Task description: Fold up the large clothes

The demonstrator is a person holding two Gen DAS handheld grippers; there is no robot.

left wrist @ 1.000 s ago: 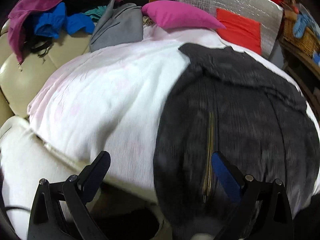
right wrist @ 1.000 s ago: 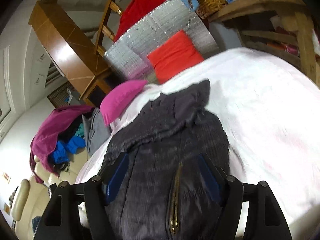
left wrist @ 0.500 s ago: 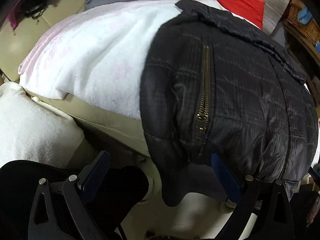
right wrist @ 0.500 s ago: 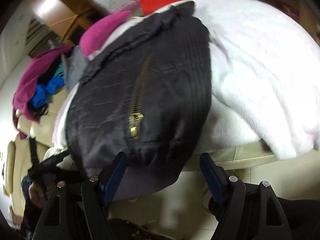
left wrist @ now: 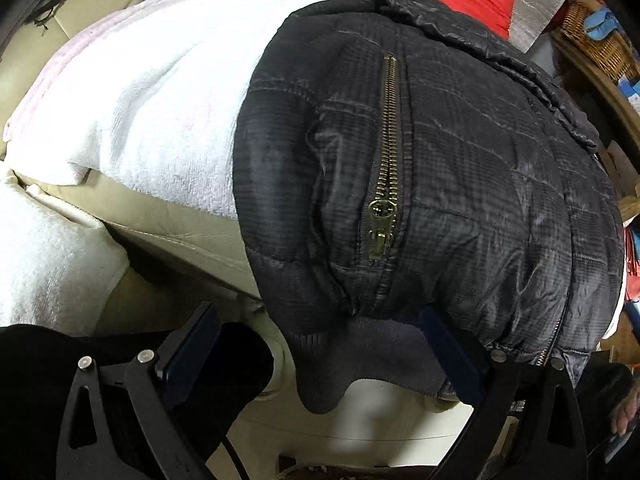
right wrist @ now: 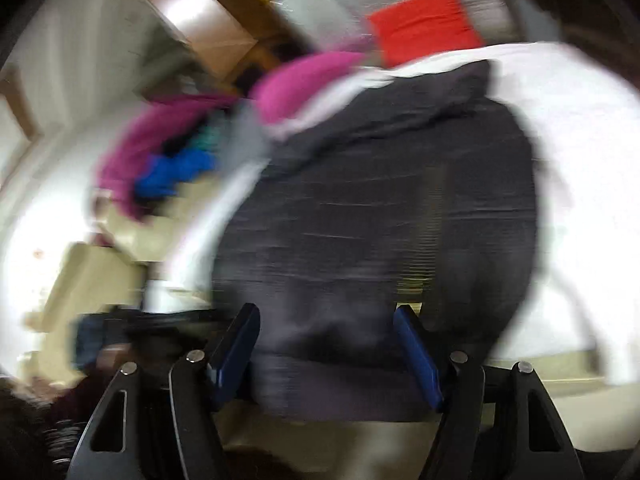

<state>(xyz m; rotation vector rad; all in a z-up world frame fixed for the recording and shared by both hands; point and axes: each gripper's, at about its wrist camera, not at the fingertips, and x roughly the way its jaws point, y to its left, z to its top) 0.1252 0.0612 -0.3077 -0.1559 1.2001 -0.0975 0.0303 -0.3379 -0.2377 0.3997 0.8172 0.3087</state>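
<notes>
The left hand-held gripper [left wrist: 320, 344] stands wide open at the bottom of its frame, the hem of the dark quilted jacket [left wrist: 460, 184] hanging between its pads without being pinched, while the right hand-held gripper [right wrist: 326, 344], in a blurred view, is closing with the jacket's lower edge between its pads, no pinch visible. The jacket fills centre and right, draped over the white blanket [left wrist: 152, 92], its brass zipper [left wrist: 386, 184] running down the middle.

Black jacket [left wrist: 460, 168] hem nearer left hand-held gripper [left wrist: 320, 344], right hand-held gripper [right wrist: 326, 344] jaws closing around it
</notes>
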